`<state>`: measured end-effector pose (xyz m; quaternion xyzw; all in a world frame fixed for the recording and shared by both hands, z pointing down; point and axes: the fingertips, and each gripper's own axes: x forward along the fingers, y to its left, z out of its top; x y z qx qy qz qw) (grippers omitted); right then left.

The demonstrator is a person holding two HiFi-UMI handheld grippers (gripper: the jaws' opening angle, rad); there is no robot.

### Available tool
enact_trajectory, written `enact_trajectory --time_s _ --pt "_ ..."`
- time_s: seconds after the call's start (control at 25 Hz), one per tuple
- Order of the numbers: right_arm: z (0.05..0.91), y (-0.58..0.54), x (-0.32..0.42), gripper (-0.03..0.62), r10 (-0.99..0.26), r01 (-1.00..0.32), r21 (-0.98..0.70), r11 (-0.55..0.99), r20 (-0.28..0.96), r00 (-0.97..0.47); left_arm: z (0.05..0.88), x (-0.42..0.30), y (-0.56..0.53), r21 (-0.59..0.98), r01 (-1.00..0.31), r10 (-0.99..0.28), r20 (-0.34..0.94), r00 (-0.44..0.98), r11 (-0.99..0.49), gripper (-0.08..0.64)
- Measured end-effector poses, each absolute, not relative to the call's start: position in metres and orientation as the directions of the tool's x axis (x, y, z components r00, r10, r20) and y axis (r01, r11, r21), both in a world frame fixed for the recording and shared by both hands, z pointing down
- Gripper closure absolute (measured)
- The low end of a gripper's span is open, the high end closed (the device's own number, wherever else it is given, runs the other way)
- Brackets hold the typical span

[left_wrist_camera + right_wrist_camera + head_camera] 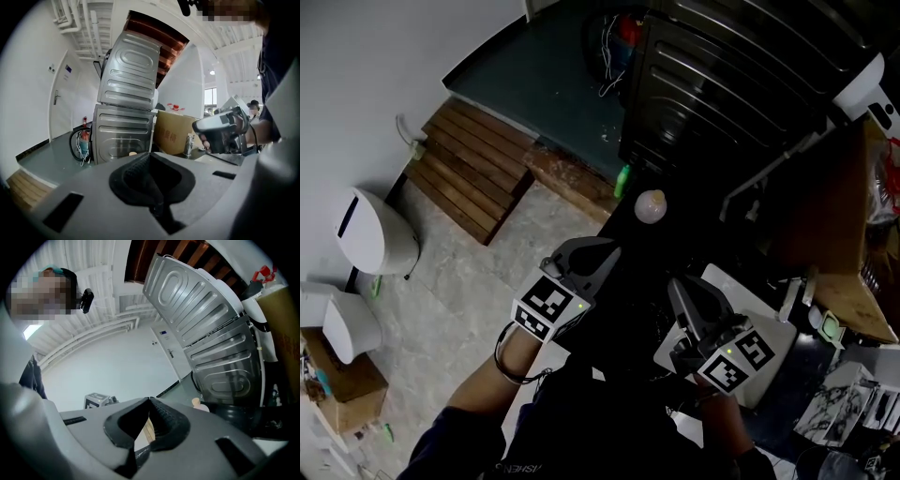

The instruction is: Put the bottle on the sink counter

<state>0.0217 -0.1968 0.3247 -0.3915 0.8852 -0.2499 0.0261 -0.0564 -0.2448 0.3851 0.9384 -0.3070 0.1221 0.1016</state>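
Observation:
The bottle [650, 205] shows from above as a round pale cap on a dark surface, ahead of both grippers. Only that cap [133, 153] peeks over the jaws in the left gripper view; the right gripper view shows the cap and white shoulder [198, 403]. My left gripper [605, 251] is held short of it, jaws closed tip to tip [149, 155] with nothing between them. My right gripper [680, 286] hovers to the right, nearer my body, its tips [150, 401] also touching and empty. The right gripper [200, 129], gripped by a hand, appears in the left gripper view.
Grey ribbed metal machines [712, 84] are stacked behind the bottle, with a cardboard box [172, 132] and a faucet [189, 144] to their right. A small green bottle [622, 180] stands near the machines. A wooden pallet [473, 164] and white bins [375, 230] are on the floor at left. A white basin [764, 328] lies under the right gripper.

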Motion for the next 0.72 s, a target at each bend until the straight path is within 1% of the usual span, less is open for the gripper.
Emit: enact_trajectory --time_s 0.28,0.48,0.72 --pt "0.313 -0.184 0.008 0.566 -0.7 -0.678 -0.432 0.594 0.137 -0.701 0.365 -0.063 -0.22 0.122 -0.592 -0.555 0.238 0.797 -0.797 0.554" --pt "0.302 -0.174 0.002 0.566 -0.703 -0.684 -0.401 0.609 0.125 -0.7 0.361 -0.07 -0.202 0.156 -0.589 -0.547 0.244 0.801 -0.793 0.554" --pt "0.293 -0.162 0.0 0.568 -0.722 -0.697 -0.382 0.606 0.103 -0.684 0.34 -0.077 -0.19 0.142 -0.591 -0.566 0.18 0.804 -0.794 0.554"
